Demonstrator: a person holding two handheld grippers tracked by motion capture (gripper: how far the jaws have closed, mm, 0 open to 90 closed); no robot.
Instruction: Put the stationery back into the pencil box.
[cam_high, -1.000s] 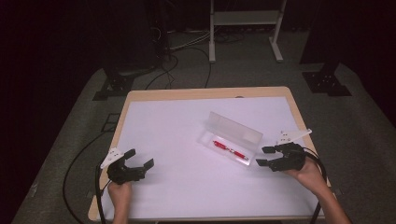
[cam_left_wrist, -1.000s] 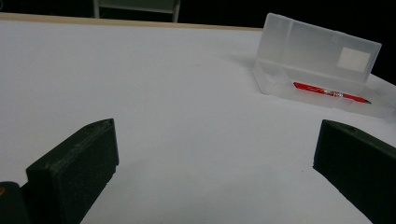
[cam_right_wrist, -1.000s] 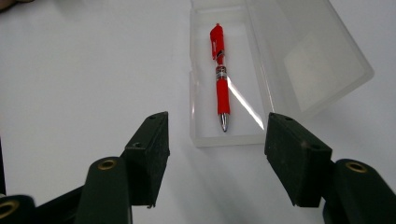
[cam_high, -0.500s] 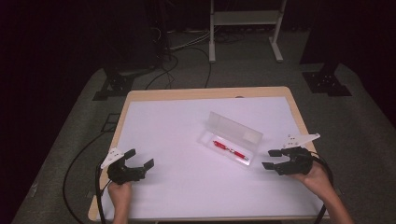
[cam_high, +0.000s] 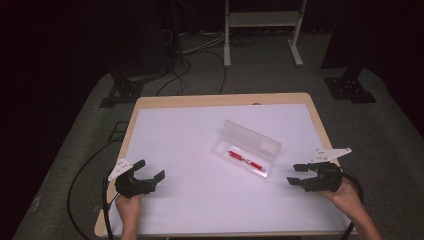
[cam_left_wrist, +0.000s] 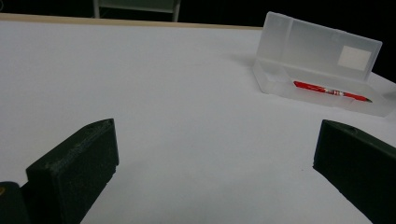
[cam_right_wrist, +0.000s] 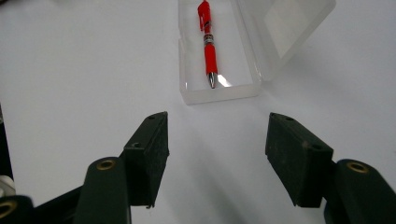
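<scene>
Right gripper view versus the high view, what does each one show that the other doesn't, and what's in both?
Right gripper view: the red pen's silver tip, pointing toward the camera, and the inner faces of the right tool's wide-apart jaws.

High view: the left tool, also open, both of the person's hands, the table's wooden edge, cables on the floor and a white frame behind the table.

Both: the clear plastic case with its lid open, the pen in it, the white tabletop, and the right tool.
</scene>
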